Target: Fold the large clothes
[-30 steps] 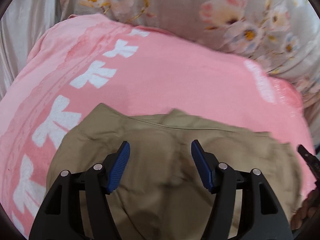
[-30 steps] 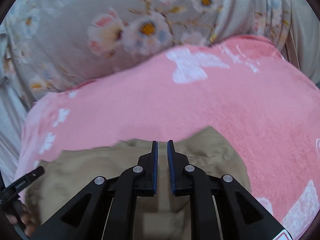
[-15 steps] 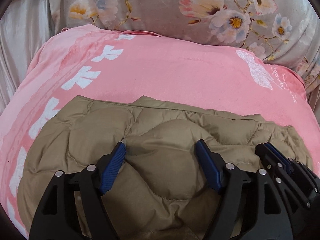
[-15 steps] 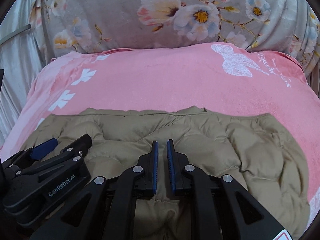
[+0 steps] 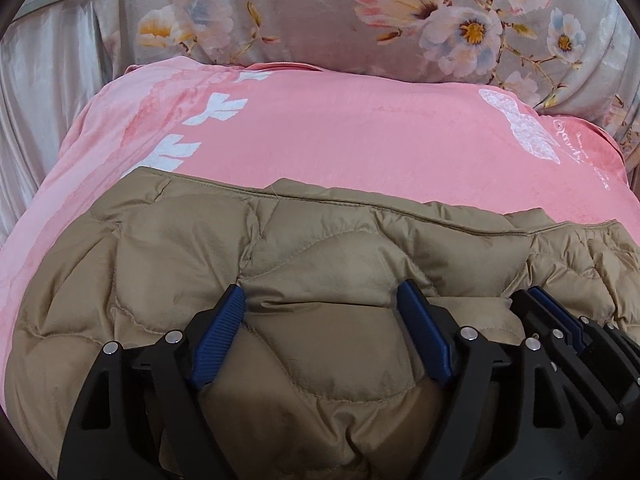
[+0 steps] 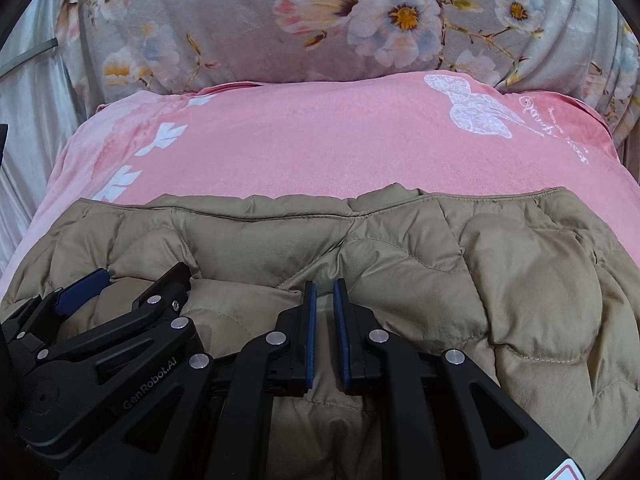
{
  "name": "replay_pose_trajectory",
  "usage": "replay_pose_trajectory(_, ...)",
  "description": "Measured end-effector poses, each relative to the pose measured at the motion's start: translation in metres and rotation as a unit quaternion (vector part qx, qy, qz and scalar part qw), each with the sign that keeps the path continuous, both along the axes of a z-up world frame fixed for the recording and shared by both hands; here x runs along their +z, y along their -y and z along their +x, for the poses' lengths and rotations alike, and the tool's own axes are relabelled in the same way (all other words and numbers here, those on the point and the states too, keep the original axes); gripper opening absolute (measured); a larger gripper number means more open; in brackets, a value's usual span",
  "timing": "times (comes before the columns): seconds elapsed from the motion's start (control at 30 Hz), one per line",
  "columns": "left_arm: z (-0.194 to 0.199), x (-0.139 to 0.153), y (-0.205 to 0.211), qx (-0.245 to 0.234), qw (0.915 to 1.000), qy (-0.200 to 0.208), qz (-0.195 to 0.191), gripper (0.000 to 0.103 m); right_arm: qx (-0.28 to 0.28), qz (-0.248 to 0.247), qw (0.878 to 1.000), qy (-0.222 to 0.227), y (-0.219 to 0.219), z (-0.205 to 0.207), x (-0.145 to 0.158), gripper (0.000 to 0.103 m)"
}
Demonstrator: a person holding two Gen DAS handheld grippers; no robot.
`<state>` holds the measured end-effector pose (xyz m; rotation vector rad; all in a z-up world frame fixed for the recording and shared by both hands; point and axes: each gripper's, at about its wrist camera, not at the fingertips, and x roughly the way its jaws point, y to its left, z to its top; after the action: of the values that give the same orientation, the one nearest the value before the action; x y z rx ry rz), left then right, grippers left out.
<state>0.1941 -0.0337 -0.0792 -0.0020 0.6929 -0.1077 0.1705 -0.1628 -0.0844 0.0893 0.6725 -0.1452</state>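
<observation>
A tan quilted puffer jacket (image 5: 320,248) lies bunched across the near part of a pink blanket (image 5: 340,140). My left gripper (image 5: 320,290) rests on it, its jaws opening, with a puffy bulge of the jacket between the blue pads (image 5: 218,332). Close on its right sits my right gripper (image 5: 560,320). In the right wrist view, the right gripper (image 6: 324,284) is shut on a thin fold of the jacket (image 6: 400,248). The left gripper (image 6: 136,276) lies at the lower left there.
The pink blanket (image 6: 320,148) with white bow and butterfly prints stretches beyond the jacket. A grey floral cover (image 5: 320,12) rises behind it. Pale grey drapery (image 5: 40,100) hangs at the left edge.
Both grippers came down and in with the jacket, which now lies spread on the blanket. The two grippers have drawn side by side. The left jaws stand wider apart.
</observation>
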Motion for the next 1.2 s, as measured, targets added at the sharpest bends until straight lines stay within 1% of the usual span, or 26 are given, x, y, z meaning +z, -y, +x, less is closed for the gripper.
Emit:
replay_pose_trajectory(0.63, 0.003, -0.004, 0.000, 0.003, 1.0000, -0.001, -0.001, 0.078, 0.005, 0.002, 1.000, 0.002, 0.004, 0.003, -0.001, 0.012)
replay_pose_trajectory(0.7, 0.004, -0.004, -0.002, 0.000, 1.0000, -0.002, -0.007, 0.079, 0.006, 0.000, 1.000, 0.002, 0.004, 0.004, -0.002, 0.012)
replay_pose_trajectory(0.77, 0.004, -0.003, -0.008, -0.008, 0.9995, -0.003, -0.029, 0.079, 0.007, -0.001, 1.000, 0.001, 0.005, 0.005, -0.002, 0.012)
replay_pose_trajectory(0.83, -0.005, 0.004, -0.027, -0.024, 0.9970, -0.011, -0.073, 0.079, 0.010, 0.006, 1.000, -0.001, 0.006, 0.006, -0.002, 0.012)
replay_pose_trajectory(0.87, -0.017, 0.010, -0.043, -0.025, 0.9944, -0.019, -0.101, 0.079, 0.012, 0.014, 1.000, -0.004, 0.008, 0.005, 0.000, 0.012)
replay_pose_trajectory(0.9, -0.029, 0.017, -0.058, -0.020, 0.9927, -0.022, -0.117, 0.079, 0.006, 0.024, 1.000, -0.010, 0.011, -0.001, 0.005, 0.012)
replay_pose_trajectory(0.97, -0.058, 0.029, -0.093, -0.018, 0.9899, -0.016, -0.139, 0.085, 0.008, 0.070, 0.998, 0.005, 0.017, -0.027, 0.020, 0.014)
replay_pose_trajectory(1.0, -0.071, 0.033, -0.111, -0.012, 0.9897, -0.009, -0.143, 0.091, 0.018, 0.090, 0.996, 0.012, 0.016, -0.038, 0.025, 0.014)
replay_pose_trajectory(1.03, -0.082, 0.034, -0.129, 0.001, 0.9897, -0.004, -0.143, 0.093, 0.034, 0.108, 0.993, 0.016, 0.012, -0.049, 0.028, 0.014)
replay_pose_trajectory(1.07, -0.096, 0.031, -0.154, 0.024, 0.9897, -0.006, -0.141, 0.093, 0.043, 0.114, 0.992, 0.016, 0.006, -0.059, 0.029, 0.014)
replay_pose_trajectory(1.1, -0.103, 0.027, -0.169, 0.037, 0.9888, -0.011, -0.144, 0.093, 0.049, 0.112, 0.992, 0.018, 0.000, -0.066, 0.028, 0.014)
replay_pose_trajectory(1.17, -0.113, 0.012, -0.200, 0.062, 0.9839, -0.033, -0.164, 0.093, 0.070, 0.103, 0.992, 0.019, -0.016, -0.075, 0.023, 0.015)
replay_pose_trajectory(1.2, -0.118, -0.001, -0.215, 0.074, 0.9784, -0.051, -0.186, 0.093, 0.078, 0.093, 0.993, 0.010, -0.025, -0.076, 0.018, 0.015)
